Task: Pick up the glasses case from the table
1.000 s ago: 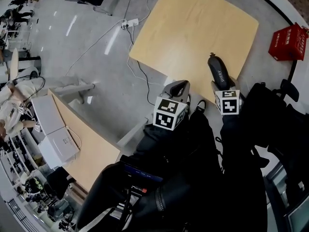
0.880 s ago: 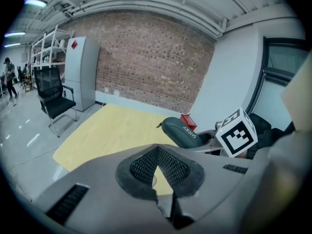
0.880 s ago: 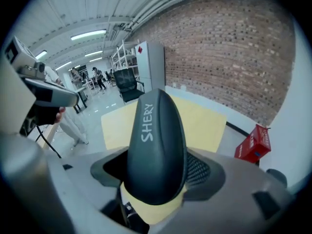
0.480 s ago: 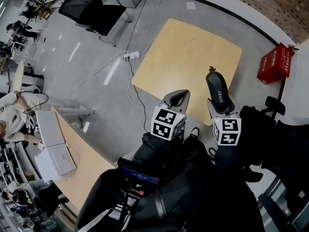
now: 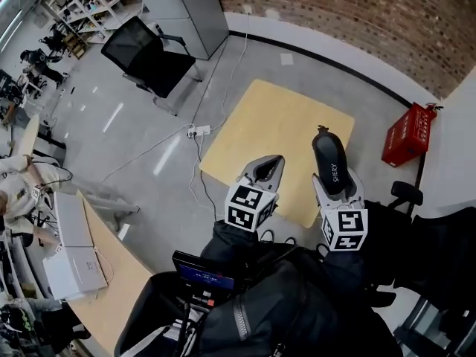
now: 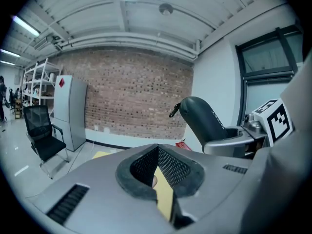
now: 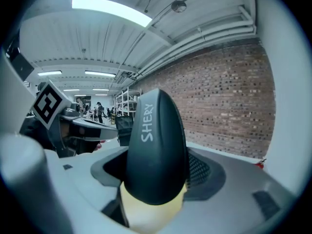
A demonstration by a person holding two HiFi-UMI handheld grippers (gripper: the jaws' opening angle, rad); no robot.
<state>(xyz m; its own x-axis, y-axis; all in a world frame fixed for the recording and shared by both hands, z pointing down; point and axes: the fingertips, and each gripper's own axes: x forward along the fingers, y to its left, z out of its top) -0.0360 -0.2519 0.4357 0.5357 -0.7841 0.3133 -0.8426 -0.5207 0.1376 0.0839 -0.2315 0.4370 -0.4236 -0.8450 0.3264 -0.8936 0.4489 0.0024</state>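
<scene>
The glasses case (image 5: pixel 331 162) is dark and oval, with "SHERY" printed on it. My right gripper (image 5: pixel 332 181) is shut on its lower end, and it stands up out of the jaws, high above the light wooden table (image 5: pixel 275 121). In the right gripper view the glasses case (image 7: pixel 156 145) fills the middle between the grey fingers (image 7: pixel 207 174). My left gripper (image 5: pixel 265 171) hangs beside it on the left, shut with nothing in it. In the left gripper view the glasses case (image 6: pixel 202 123) shows to the right.
A black office chair (image 5: pixel 145 50) stands beyond the table's far left. A power strip with cables (image 5: pixel 197 131) lies on the floor by the table. A red crate (image 5: pixel 405 134) sits at the right, near the brick wall (image 5: pixel 357 13). White boxes (image 5: pixel 71 266) rest on a second table (image 5: pixel 119 296) at the left.
Both grippers and the view have risen; the table now looks smaller and farther below. The case stays held in the right gripper, and the chair and brick wall have come into view.
</scene>
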